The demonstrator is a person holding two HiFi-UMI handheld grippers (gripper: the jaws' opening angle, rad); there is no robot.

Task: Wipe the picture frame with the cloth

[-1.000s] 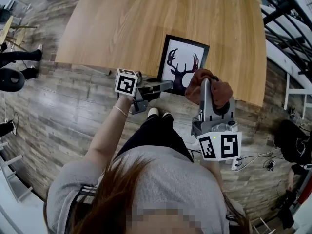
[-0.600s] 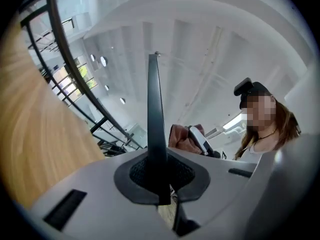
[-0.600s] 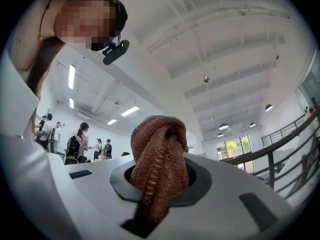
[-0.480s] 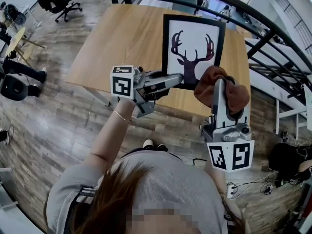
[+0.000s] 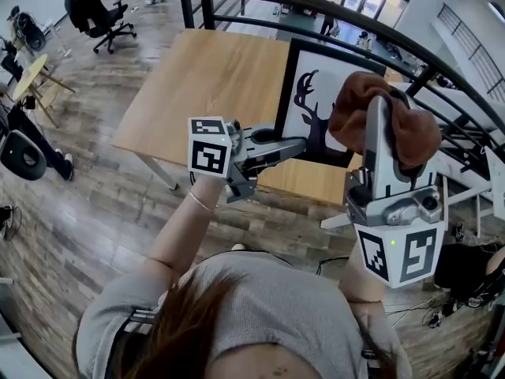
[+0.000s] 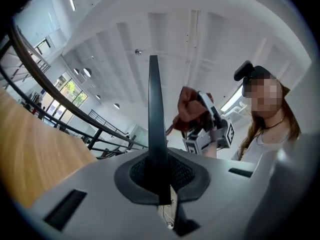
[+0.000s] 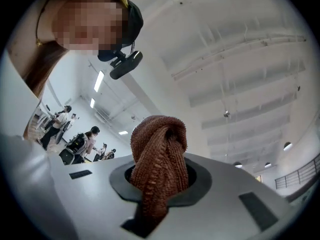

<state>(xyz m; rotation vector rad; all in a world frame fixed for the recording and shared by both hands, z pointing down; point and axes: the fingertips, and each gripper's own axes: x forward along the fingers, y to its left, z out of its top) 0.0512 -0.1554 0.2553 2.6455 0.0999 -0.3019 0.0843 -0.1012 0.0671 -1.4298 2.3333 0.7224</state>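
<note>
Above the table [image 5: 213,85], left gripper [image 5: 293,145] was clamped on the picture frame [image 5: 316,93] at its lower left edge. Frame stood upright, long axis running up, print facing the person. Right gripper [image 5: 384,117], jaws pinching the bunched cloth [image 5: 353,109], sat just right of the frame's face; contact not discernible

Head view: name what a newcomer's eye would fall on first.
The picture frame with its black deer silhouette stands out, gripped at its left edge by the left gripper over the wooden table. To its right, the right gripper clamps a bunched brown cloth.
</note>
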